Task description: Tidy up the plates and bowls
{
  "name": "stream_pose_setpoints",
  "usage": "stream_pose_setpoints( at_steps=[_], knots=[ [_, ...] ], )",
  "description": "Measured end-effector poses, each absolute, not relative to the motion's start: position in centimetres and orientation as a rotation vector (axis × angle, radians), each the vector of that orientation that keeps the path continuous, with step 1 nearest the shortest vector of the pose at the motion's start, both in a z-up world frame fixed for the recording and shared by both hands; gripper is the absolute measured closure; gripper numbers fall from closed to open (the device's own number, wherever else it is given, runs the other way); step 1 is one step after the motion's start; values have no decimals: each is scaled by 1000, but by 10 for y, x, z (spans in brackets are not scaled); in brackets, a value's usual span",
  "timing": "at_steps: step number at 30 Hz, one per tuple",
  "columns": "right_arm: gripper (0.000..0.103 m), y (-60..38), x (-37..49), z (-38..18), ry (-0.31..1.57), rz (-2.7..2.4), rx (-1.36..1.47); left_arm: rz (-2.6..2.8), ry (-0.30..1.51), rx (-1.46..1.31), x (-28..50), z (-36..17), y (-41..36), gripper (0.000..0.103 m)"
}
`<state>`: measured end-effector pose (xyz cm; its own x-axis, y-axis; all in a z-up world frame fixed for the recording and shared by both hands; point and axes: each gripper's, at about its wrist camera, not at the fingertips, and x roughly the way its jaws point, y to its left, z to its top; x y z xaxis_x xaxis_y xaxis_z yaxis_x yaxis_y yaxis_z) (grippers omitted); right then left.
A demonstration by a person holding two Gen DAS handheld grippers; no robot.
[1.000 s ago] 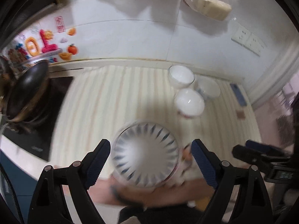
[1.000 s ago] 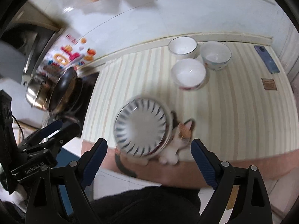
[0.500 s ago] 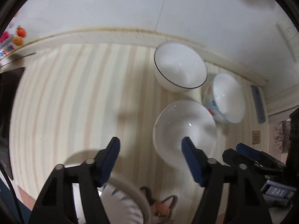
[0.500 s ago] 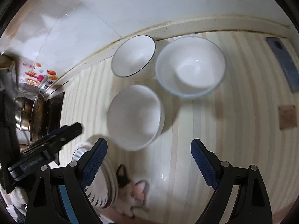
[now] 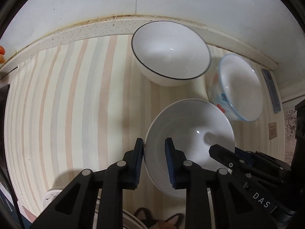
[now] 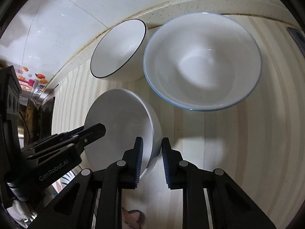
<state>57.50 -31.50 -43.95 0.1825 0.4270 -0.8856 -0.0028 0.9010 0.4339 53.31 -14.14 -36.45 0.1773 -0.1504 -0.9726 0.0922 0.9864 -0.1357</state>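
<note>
Both grippers pinch the plain white bowl [image 5: 190,133]: left gripper [image 5: 154,148] on its left rim, right gripper [image 6: 152,147] on its right.

A home kitchen: striped countertop [image 5: 66,99] against a white tiled wall [image 5: 76,5], bowls [image 5: 171,53] out, fruit stickers [image 6: 36,78] far left.

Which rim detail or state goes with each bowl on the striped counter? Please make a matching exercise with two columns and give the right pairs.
Things:
1. bowl by the wall
2. patterned bowl
3. plain white bowl

Details:
A. light blue rim, red and blue marks outside
B. rim gripped by both the left gripper and the right gripper
C. thin black rim line

Pairs: 1-C, 2-A, 3-B
</note>
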Motion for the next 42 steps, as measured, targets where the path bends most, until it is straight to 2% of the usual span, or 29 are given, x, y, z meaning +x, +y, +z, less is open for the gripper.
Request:
stream_pose_setpoints(
  at_steps=[11,20,33,42],
  knots=[
    [81,-335,526,-395,1323,313,354,-250,1336,-55,468,-321,-163,83],
    [81,-365,461,-371,1315,300,345,-303,1345,-40,431,-318,-178,83],
    [81,-393,414,-410,1366,271,376,-322,1392,83,403,-363,-209,83],
    [81,-402,410,-420,1388,277,381,-316,1415,120,396,-372,-218,82]
  ],
)
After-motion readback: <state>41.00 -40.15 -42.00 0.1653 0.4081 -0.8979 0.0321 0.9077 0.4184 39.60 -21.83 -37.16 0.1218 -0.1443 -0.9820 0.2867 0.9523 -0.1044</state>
